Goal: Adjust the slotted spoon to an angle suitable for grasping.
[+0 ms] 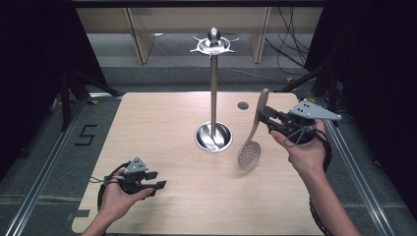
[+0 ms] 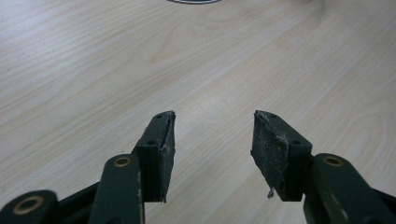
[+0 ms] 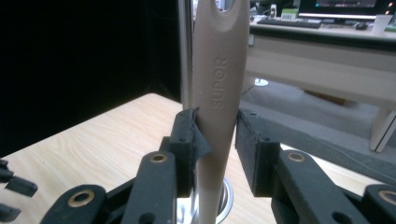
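high view: right gripper (image 1: 262,118) clamps the slotted spoon (image 1: 253,136) (handle up) right of the stand (image 1: 213,88); left gripper (image 1: 158,187) open, empty.

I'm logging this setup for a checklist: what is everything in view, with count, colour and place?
slotted spoon: one, beige, held by its handle in the right tool, perforated head hanging low over the table right of the stand's base
utensil stand: one, silver metal, upright pole with a round bowl base at the table's middle and a hook ring on top
table: one, light wood, centre of the high view
grommet hole: one, grey, far side of the table
desk with keyboard and monitor: one, pale, background of the right gripper view
left tool: one, black, jaws apart and holding nothing, near left of the table
right tool: one, black, closed on the spoon handle
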